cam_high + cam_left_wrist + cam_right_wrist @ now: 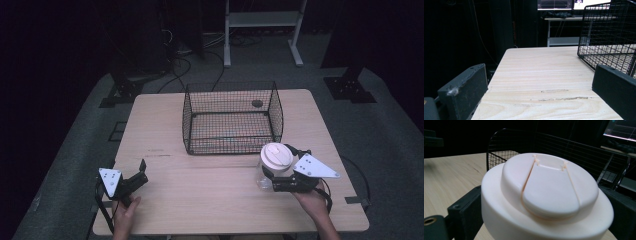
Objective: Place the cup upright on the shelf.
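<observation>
Table (210,200) carries one wire basket (232,120), one white-lidded jar (275,165) clamped by the right hand-held gripper (272,172), left hand-held gripper (141,171) wide.

Upright clear jar (270,170) with cream flip-top lid (549,192), beside wire basket (231,117)
</observation>
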Demonstrator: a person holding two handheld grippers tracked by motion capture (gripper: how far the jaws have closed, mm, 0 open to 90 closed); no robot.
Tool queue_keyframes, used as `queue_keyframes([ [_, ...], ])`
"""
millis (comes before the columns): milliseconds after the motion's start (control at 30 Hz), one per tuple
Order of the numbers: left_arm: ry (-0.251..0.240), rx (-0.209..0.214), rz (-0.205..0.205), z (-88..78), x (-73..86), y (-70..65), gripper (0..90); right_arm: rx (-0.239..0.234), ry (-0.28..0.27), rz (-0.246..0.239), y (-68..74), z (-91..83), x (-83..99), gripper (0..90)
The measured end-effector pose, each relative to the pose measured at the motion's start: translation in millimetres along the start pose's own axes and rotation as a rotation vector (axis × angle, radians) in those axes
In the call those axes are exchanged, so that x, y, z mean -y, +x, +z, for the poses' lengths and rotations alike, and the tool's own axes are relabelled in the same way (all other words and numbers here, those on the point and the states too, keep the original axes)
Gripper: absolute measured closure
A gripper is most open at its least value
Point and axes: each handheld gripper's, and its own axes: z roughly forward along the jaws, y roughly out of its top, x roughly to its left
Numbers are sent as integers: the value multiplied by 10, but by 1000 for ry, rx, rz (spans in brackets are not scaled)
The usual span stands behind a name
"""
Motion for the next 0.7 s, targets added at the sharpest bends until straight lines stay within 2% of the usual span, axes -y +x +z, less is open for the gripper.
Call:
queue_keyframes([
  [167, -1, 0, 1, 0, 0, -2, 0, 19, 8, -14, 7, -5, -25, 40],
  [300, -1, 1, -3, 2, 0, 2, 0, 1, -3, 8, -17, -30, -79, 41],
  [700, -1, 2, -4, 1, 0, 3, 0, -44, -9, -30, -54, -13, -441, 41],
])
